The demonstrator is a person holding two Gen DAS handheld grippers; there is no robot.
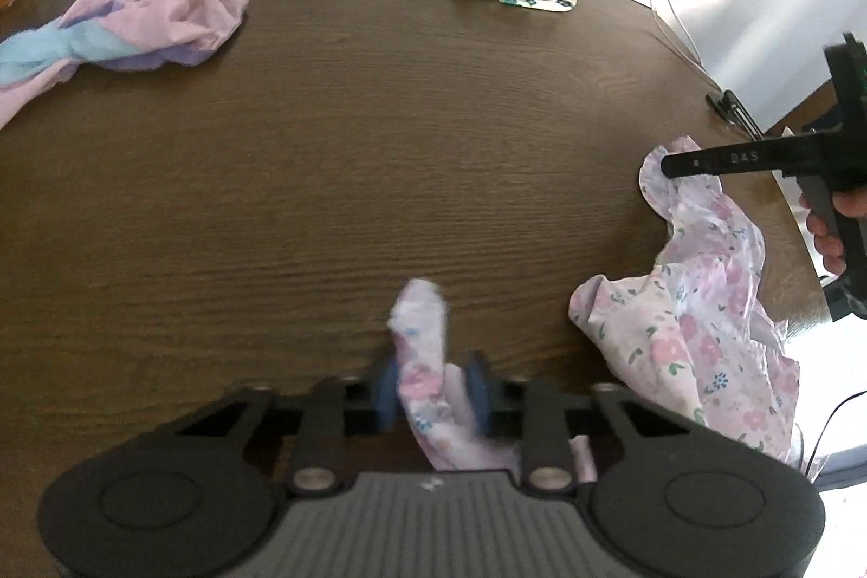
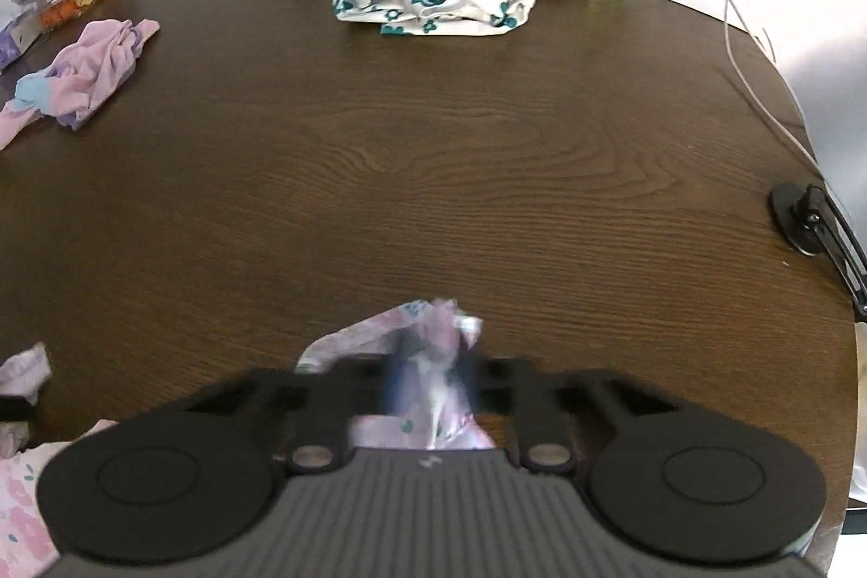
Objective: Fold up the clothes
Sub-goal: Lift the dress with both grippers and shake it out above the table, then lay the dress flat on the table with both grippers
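Two grippers, left gripper (image 1: 431, 385) and right gripper (image 2: 433, 380), each clamped on a corner of the thin pale-pink floral garment (image 1: 699, 334) bunched at lower right of the dark wooden table (image 1: 379, 144); I should draw them apart evenly to spread it flat before folding.

Seemingly "04S" in pale characters on the right hand-held gripper (image 1: 669, 166), finger side.

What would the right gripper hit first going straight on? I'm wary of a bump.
Probably the bare table: the right gripper, shut on the pink floral garment, points steeply down at it.
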